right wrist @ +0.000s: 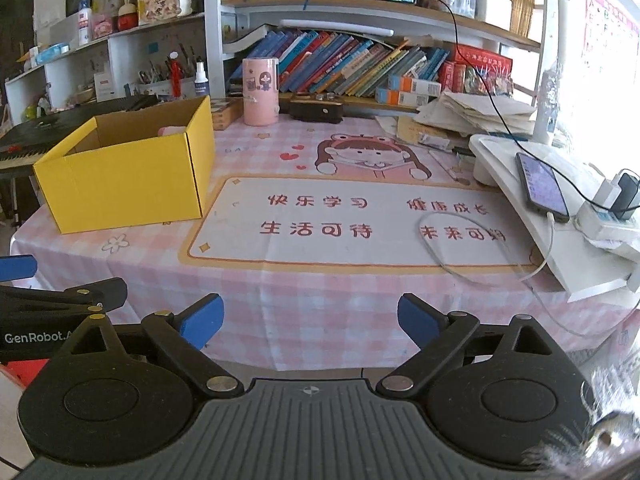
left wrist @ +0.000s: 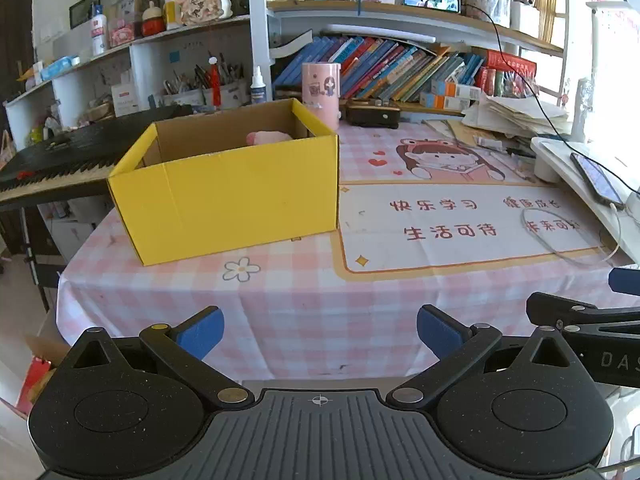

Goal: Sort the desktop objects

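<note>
A yellow cardboard box stands open-topped on the pink checked tablecloth, at the left side of the desk; a pink object lies inside it, mostly hidden by the wall. The same box shows at the left in the right wrist view, with a bit of the pink object visible. My left gripper hangs over the near desk edge, open, nothing between its blue pads. My right gripper is also open and empty above the near edge. Part of the other gripper shows at each view's side.
A pink cylindrical holder and a dark case stand at the back by the bookshelf. A white stand with a phone and a looping cable fills the right. A keyboard instrument lies left of the box.
</note>
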